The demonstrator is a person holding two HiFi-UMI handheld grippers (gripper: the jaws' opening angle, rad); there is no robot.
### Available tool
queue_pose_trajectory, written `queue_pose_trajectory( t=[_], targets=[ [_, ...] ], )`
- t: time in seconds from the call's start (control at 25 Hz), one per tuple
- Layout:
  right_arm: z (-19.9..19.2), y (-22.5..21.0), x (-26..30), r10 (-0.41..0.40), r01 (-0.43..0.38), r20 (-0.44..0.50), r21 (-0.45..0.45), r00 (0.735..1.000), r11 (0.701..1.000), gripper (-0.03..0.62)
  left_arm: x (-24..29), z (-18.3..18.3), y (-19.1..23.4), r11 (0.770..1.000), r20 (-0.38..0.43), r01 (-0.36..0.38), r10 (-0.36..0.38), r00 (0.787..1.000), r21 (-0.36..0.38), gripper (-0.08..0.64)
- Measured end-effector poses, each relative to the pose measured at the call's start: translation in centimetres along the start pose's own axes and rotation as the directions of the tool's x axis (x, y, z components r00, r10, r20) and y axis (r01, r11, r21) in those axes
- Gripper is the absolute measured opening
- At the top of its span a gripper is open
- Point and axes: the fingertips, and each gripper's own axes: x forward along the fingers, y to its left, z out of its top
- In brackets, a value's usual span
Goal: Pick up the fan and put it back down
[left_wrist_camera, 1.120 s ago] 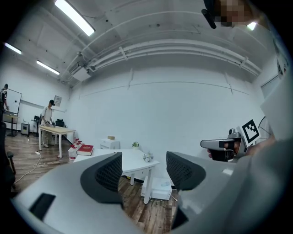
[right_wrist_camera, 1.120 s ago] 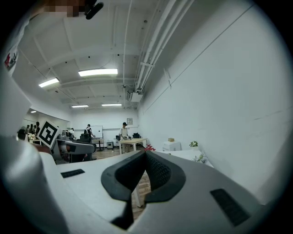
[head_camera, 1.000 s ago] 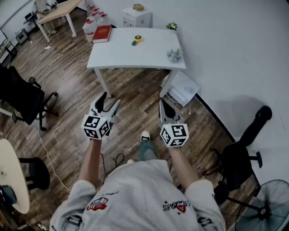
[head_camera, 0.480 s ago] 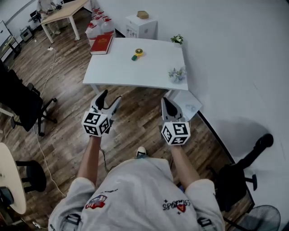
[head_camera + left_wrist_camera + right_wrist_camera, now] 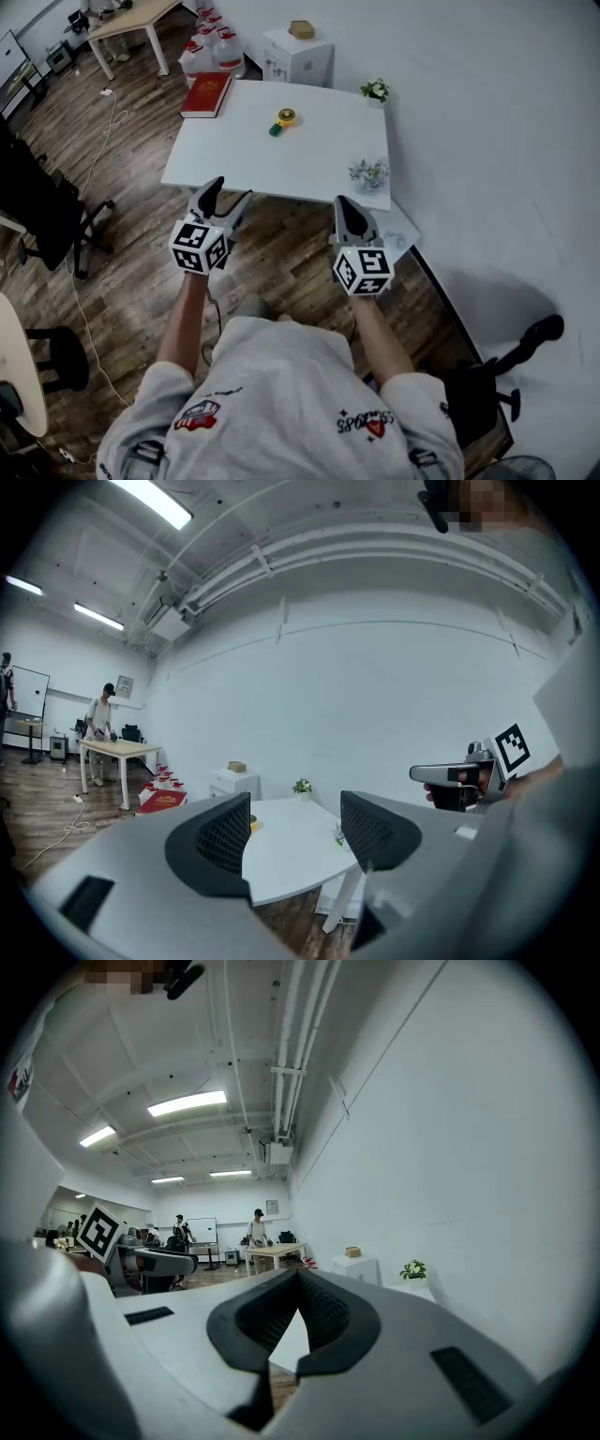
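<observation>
A small yellow and green fan (image 5: 283,119) lies on the white table (image 5: 234,164), towards its far side. Both grippers hang in the air short of the table's near edge, held out by the person. My left gripper (image 5: 231,195) is open with nothing between its jaws. In the left gripper view the left gripper (image 5: 295,829) frames the table (image 5: 291,855), and a bit of the fan (image 5: 253,824) shows past the left jaw. My right gripper (image 5: 342,205) is shut and empty. The right gripper view shows the right gripper (image 5: 298,1279) with its tips touching.
A red book (image 5: 205,95) lies at the table's far left corner. A potted plant (image 5: 375,90) and a small glass with sprigs (image 5: 368,173) stand along its right side. Behind are a white cabinet (image 5: 298,52) and water bottles (image 5: 211,52). Office chairs (image 5: 37,211) (image 5: 497,375) flank me.
The person has walked towards the table, which now lies closer below the grippers. The left gripper stays open and the right stays shut.
</observation>
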Motion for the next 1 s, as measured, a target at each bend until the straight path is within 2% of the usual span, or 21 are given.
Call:
queue_pose_trajectory(
  t=[0.16, 0.36, 0.68, 0.84, 1.0],
  targets=[
    [-0.4, -1.0, 3.7, 0.009, -0.009, -0.011, 0.003, 1.0, 1.0, -0.006, 3.1, -0.6, 2.4, 1.0, -0.019, -0.002, 0.002, 1.0, -0.01, 0.287],
    [-1.0, -3.4, 10.2, -0.004, 0.004, -0.027, -0.01, 1.0, 1.0, -0.006, 9.5, -0.8, 6.8, 1.0, -0.019, 0.016, -0.016, 1.0, -0.026, 0.287],
    [-0.2, -7.8, 23.1, -0.087, 0.087, -0.039, -0.013, 0.995, 0.996, -0.006, 22.1, 0.8, 15.4, 0.994, -0.054, 0.11, -0.11, 0.992, -0.016, 0.287],
    [1.1, -9.8, 29.9, -0.137, 0.137, -0.036, -0.005, 0.99, 0.991, -0.006, 28.4, 2.2, 19.3, 0.985, -0.086, 0.172, -0.172, 0.981, -0.008, 0.286],
    [1.9, -10.9, 34.2, -0.177, 0.177, -0.04, -0.02, 0.983, 0.984, -0.006, 32.8, 2.3, 21.7, 0.975, -0.116, 0.22, -0.22, 0.969, -0.015, 0.285]
  ],
)
